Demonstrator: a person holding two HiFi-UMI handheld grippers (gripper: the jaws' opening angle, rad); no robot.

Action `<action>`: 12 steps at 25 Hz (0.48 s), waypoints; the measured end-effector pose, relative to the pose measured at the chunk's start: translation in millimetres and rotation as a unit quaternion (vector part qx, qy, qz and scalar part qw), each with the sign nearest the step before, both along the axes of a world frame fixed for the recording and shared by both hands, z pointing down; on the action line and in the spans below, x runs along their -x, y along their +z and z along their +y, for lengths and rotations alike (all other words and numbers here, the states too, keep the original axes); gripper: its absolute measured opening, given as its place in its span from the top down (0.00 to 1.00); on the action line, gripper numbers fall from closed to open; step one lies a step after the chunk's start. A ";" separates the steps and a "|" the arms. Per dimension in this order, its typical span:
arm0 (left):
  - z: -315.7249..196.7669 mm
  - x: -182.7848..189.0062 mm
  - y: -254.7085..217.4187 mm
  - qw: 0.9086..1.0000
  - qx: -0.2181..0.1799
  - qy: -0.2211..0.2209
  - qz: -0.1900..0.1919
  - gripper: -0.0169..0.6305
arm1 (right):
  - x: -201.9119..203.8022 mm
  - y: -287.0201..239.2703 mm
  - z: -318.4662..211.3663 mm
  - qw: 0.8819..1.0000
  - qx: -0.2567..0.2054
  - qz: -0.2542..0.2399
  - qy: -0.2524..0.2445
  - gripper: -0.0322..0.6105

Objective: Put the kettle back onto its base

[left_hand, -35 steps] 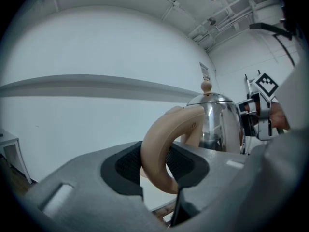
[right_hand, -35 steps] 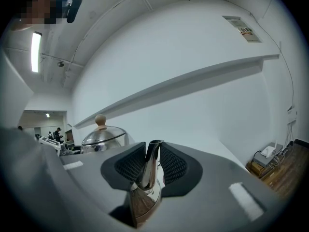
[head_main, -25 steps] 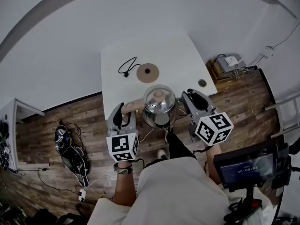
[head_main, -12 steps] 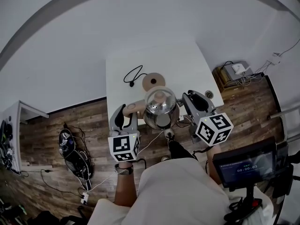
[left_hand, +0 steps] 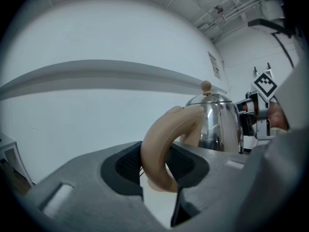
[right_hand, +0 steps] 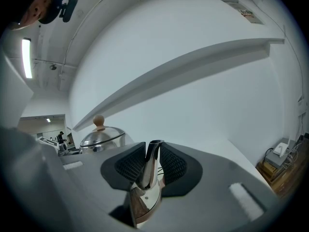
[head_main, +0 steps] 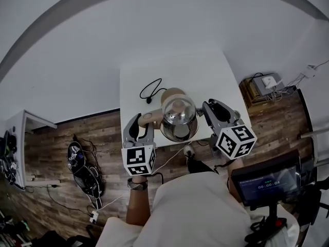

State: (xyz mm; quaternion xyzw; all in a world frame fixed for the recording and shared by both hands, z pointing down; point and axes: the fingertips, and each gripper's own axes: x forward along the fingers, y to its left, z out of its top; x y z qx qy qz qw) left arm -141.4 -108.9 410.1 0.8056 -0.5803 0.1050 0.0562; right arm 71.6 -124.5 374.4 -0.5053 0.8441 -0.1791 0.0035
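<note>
Kettle [head_main: 179,118] carried nearer base [head_main: 168,93] | left tool [head_main: 138,127] clamps handle [left_hand: 161,144] | right tool [head_main: 209,110] clamps spout [right_hand: 147,168]

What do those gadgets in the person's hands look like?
The left gripper and right gripper are grey, with black ribbed pads inside the jaws. Each carries a white cube printed with black square markers. The person wears a pale top and a wristband.
</note>
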 end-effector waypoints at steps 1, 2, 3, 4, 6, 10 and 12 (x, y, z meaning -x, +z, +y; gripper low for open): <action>-8.4 -0.2 1.9 1.000 0.002 -0.002 -0.001 0.75 | -0.2 2.8 -9.1 1.000 0.003 -0.001 -0.003 0.80; -22.9 -0.8 4.5 1.000 0.006 -0.005 -0.002 0.75 | -0.8 6.2 -24.6 1.000 0.008 -0.001 -0.006 0.80; -40.3 -1.6 7.6 1.000 0.010 -0.008 -0.002 0.75 | -1.6 9.7 -43.1 1.000 0.013 -0.001 -0.008 0.80; -55.3 -2.3 10.6 1.000 0.015 -0.011 -0.002 0.75 | -2.2 13.0 -59.1 1.000 0.017 -0.001 -0.011 0.80; -67.4 -2.1 14.8 1.000 0.019 -0.014 -0.001 0.75 | -1.8 16.6 -72.7 1.000 0.022 0.001 -0.015 0.80; -63.7 3.4 16.8 1.000 0.017 -0.019 0.006 0.75 | 4.3 15.4 -70.4 1.000 0.019 0.004 -0.021 0.80; -70.1 4.5 19.2 1.000 0.017 -0.021 0.010 0.75 | 5.6 17.2 -77.4 1.000 0.021 0.006 -0.022 0.80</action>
